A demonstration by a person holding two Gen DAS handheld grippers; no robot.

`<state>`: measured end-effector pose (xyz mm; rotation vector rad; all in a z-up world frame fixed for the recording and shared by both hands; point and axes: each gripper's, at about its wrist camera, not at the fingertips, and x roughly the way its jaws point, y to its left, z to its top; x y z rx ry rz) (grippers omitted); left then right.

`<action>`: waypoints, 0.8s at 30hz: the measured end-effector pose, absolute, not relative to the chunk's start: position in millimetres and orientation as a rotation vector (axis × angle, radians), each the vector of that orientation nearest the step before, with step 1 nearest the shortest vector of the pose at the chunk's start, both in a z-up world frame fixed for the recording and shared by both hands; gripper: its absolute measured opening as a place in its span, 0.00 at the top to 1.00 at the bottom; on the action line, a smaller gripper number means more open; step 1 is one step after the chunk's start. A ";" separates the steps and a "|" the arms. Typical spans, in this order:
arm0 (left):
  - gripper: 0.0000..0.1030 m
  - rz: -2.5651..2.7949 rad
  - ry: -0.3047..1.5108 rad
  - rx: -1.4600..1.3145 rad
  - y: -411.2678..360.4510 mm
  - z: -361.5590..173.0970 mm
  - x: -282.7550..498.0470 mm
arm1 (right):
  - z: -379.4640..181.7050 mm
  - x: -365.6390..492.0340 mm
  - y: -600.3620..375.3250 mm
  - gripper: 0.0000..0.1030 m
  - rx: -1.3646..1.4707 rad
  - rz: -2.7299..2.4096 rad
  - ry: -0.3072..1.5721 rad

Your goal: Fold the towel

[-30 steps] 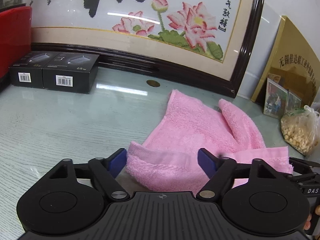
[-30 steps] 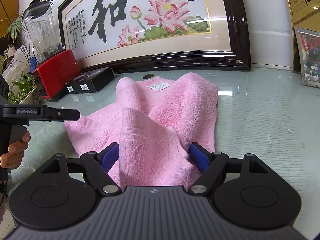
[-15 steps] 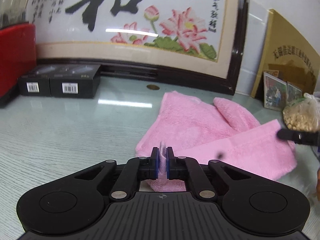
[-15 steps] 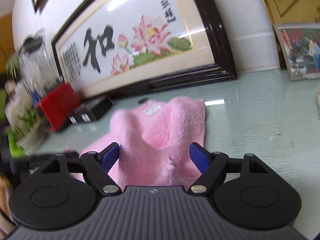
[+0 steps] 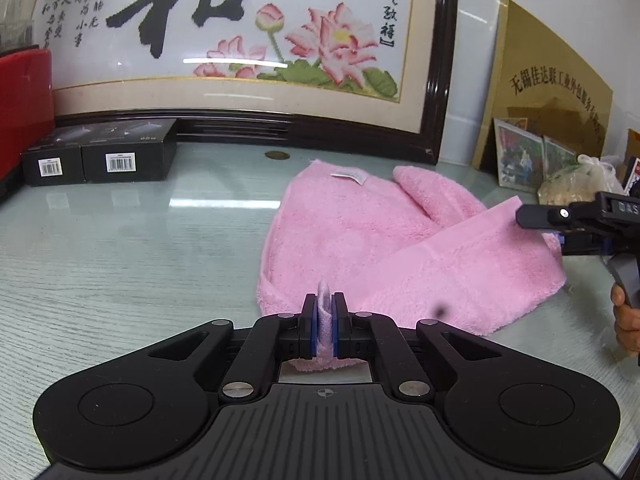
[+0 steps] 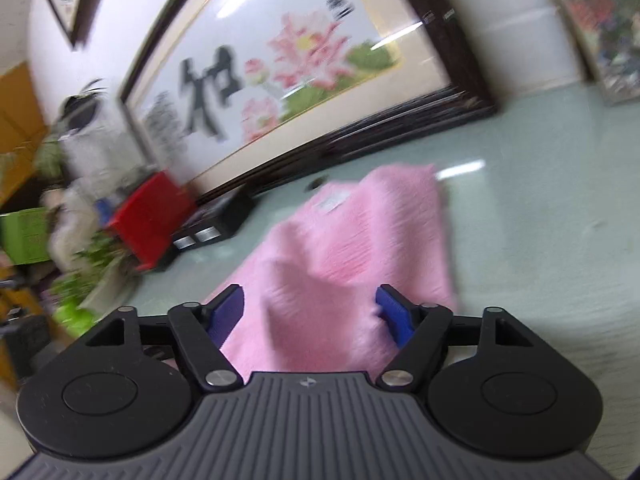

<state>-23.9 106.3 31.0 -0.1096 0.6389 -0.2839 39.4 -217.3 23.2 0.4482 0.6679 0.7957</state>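
A pink towel (image 5: 372,240) lies rumpled on the pale green glass tabletop (image 5: 120,264), its white label near the far edge. My left gripper (image 5: 324,320) is shut on the towel's near corner, a fold of pink cloth pinched between its blue pads. In the right wrist view, which is blurred, the towel (image 6: 360,240) bulges up between the blue fingers of my right gripper (image 6: 310,316); its jaws stand wide and are closing, with the pads apart from the cloth. The right gripper (image 5: 560,226) also shows at the towel's right corner in the left wrist view, held by a hand.
A large framed lotus embroidery (image 5: 248,40) leans against the wall behind the towel. Two black boxes (image 5: 100,158) and a red appliance (image 5: 20,108) stand at the left. A gold plaque, small pictures and a plastic bag of food (image 5: 576,184) crowd the right.
My left gripper closed on the towel's near corner and has kept its grip. The right gripper rolled and its view tilted and blurred; its jaws narrowed slightly around the towel.
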 end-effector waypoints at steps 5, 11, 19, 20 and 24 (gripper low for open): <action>0.94 -0.326 0.659 -0.089 109.6 31.6 -34.6 | 28.6 -1.9 -209.2 0.19 0.320 1.066 0.700; 0.94 -0.362 0.665 -0.045 113.9 32.0 -55.4 | 25.6 -34.3 -239.2 0.14 0.273 0.904 0.697; 0.94 -0.341 0.659 0.010 102.9 32.8 -63.5 | 29.1 -52.5 -257.5 0.14 0.335 0.732 0.604; 0.94 -0.340 0.658 0.016 101.6 32.9 -64.7 | 28.1 -57.5 -255.5 0.14 0.312 0.724 0.594; 0.94 -0.345 0.651 0.035 99.7 32.6 -71.0 | 25.0 -88.6 -244.2 0.14 0.219 0.580 0.587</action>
